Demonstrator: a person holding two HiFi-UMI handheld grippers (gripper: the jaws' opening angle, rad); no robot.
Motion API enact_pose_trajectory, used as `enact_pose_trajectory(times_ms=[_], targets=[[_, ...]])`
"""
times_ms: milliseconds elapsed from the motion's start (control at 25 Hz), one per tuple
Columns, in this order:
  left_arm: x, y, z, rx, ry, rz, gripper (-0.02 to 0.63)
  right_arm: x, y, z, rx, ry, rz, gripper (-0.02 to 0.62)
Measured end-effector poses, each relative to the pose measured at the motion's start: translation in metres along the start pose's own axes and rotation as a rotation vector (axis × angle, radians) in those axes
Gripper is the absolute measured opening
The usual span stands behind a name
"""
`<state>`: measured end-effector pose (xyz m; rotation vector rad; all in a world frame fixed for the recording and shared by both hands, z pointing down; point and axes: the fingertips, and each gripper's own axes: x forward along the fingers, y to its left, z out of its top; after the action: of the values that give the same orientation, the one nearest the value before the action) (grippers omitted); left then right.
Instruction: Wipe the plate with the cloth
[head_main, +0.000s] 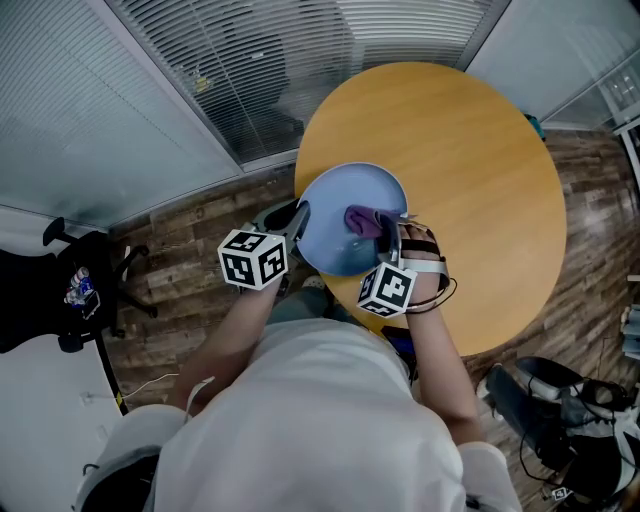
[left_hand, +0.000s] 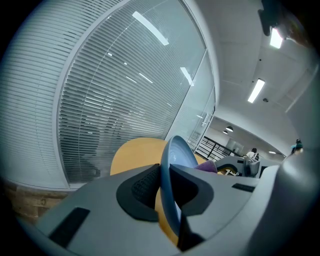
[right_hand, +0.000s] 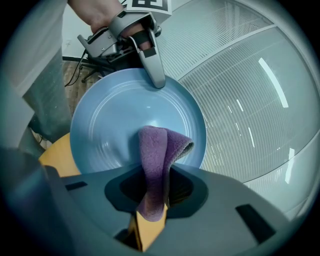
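A light blue plate (head_main: 345, 218) is held tilted above the near edge of a round wooden table (head_main: 470, 170). My left gripper (head_main: 299, 222) is shut on the plate's left rim; in the left gripper view the plate (left_hand: 176, 165) stands edge-on between the jaws. My right gripper (head_main: 388, 232) is shut on a folded purple cloth (head_main: 363, 219), which lies against the plate's face. From the right gripper view the cloth (right_hand: 155, 160) rises out of the jaws onto the plate (right_hand: 115, 125), and the left gripper (right_hand: 156, 75) clamps the far rim.
Window blinds (head_main: 300, 50) run behind the table. A black office chair (head_main: 80, 285) stands on the wood floor at the left, and another chair base (head_main: 560, 410) at the lower right. The table's far half carries nothing.
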<state>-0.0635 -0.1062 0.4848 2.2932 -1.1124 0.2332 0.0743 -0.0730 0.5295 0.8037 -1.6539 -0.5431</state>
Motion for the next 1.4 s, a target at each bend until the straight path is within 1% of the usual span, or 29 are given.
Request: enact_pose_trajectory(times_ms=[280,640,960,1400], targets=[[0.003,0.0,-0.001,-0.004,0.004,0.009,0.044,0.0,0.005,0.025,-0.039,-0.053,0.01,0.089],[0.011,0.003,0.002,-0.004,0.01,0.014,0.045,0.003,0.004,0.049,-0.052,-0.106,0.023,0.089],[0.013,-0.001,-0.001,-0.005,0.014,-0.001,0.048,-0.003,0.014,0.066,-0.06,-0.144,0.034,0.089],[0.018,-0.002,0.003,-0.017,0.012,-0.021,0.048,-0.006,0.013,0.083,-0.064,-0.193,0.047,0.089]])
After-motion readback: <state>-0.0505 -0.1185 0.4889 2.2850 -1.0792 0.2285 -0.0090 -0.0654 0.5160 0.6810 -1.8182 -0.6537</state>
